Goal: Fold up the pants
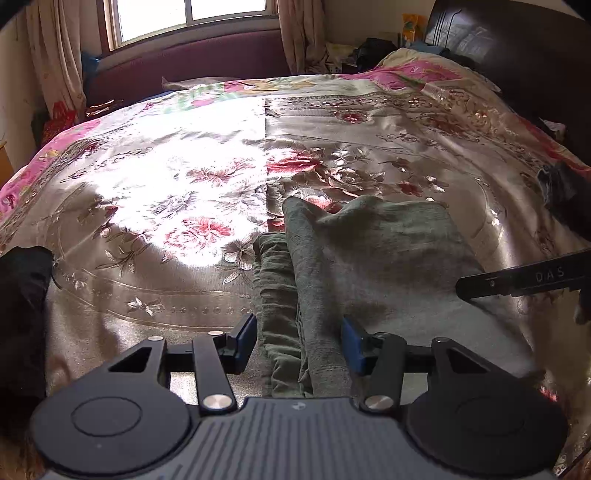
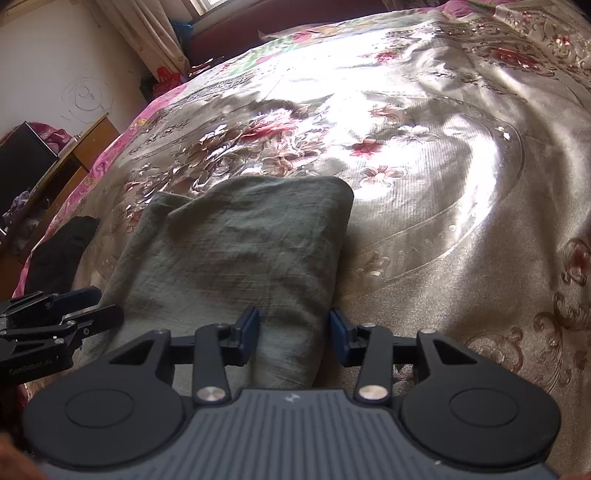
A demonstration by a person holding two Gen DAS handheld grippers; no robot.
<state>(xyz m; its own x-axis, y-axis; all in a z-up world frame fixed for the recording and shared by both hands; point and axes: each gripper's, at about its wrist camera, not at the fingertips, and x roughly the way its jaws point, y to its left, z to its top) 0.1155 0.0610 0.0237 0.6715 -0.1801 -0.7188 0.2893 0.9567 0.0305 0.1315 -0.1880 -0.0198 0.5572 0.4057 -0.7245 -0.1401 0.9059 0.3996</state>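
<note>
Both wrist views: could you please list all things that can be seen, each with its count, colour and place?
pants: one, grey-green, folded, on the near part of the bed
bedspread: one, shiny beige with red flowers, covers the bed
dark cloth: one, black, at the bed's left edge
curtains: two, cream, beside the window
window: one, bright, behind the bed
headboard: one, dark, at far right
left claw: one, black with blue pads, open over the pants' near left edge
right claw: one, black with blue pads, open over the pants' near right edge

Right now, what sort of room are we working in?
Most likely a home bedroom: a bed under a floral satin bedspread, a curtained window, and a dark headboard.
</note>
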